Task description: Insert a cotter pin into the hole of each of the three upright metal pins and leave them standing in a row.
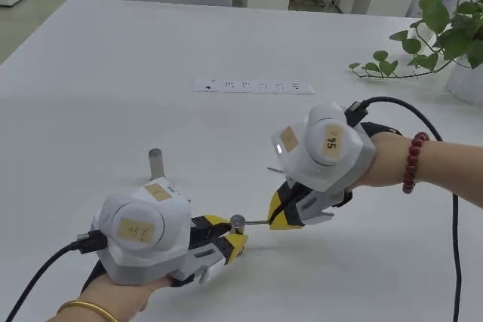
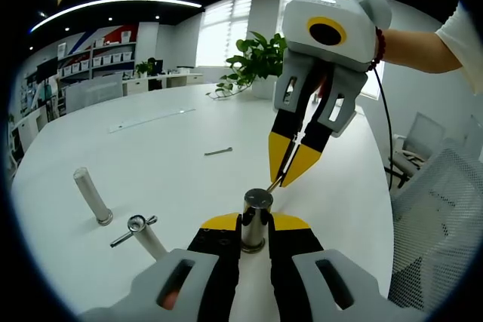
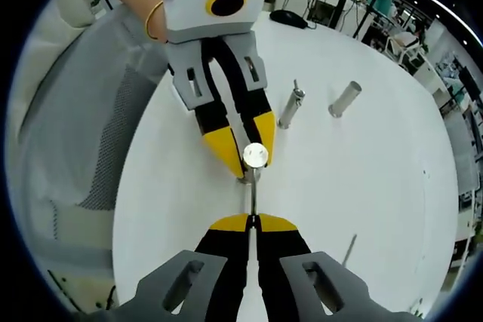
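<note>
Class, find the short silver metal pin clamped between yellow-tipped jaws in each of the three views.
Head view: silver metal pin low centre, at the tips of the left gripper.
Left gripper view: bottom centre, between the jaws.
Right gripper view: centre, top facing the camera.
Shared landmark: bare grey metal cylinder standing alone.

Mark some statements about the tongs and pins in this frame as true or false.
1. The left tongs are shut on an upright metal pin. True.
2. The right tongs are open and empty. False: they grip a cotter pin whose tip reaches the held pin.
3. A second metal pin already carries a cotter pin. True.
4. The third metal pin lies flat on the table. False: it stands upright, with no cotter pin in it.
5. A spare cotter pin lies loose on the table. True.
</note>
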The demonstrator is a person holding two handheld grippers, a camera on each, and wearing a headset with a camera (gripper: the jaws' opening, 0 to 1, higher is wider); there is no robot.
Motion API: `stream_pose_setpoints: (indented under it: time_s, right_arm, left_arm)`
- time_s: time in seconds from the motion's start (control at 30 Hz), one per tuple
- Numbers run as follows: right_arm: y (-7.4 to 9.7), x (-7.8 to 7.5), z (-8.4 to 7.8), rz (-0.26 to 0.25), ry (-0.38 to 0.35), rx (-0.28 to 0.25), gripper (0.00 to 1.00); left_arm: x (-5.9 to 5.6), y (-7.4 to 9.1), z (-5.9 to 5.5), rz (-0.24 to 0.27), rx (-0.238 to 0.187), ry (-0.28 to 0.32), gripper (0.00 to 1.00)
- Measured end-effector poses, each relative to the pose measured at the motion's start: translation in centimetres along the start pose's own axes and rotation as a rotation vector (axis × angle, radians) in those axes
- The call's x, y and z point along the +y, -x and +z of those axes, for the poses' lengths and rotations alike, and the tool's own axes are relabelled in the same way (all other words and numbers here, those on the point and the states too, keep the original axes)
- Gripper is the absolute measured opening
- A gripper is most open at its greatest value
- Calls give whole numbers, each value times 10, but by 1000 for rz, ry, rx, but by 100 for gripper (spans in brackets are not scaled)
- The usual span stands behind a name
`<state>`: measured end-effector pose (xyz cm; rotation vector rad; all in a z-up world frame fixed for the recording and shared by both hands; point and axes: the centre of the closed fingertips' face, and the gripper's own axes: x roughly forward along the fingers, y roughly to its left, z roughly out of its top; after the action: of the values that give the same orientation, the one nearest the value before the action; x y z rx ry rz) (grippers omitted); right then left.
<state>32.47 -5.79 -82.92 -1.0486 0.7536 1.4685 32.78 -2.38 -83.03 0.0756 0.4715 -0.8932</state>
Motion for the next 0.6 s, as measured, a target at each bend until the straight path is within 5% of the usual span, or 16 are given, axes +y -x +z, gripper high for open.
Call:
stream_pose_setpoints:
  time_s: [0.6]
  right_arm:
    - [1, -1, 1, 1, -1, -22, 3]
  left_arm:
    - [0, -1, -1, -4, 3, -13, 12]
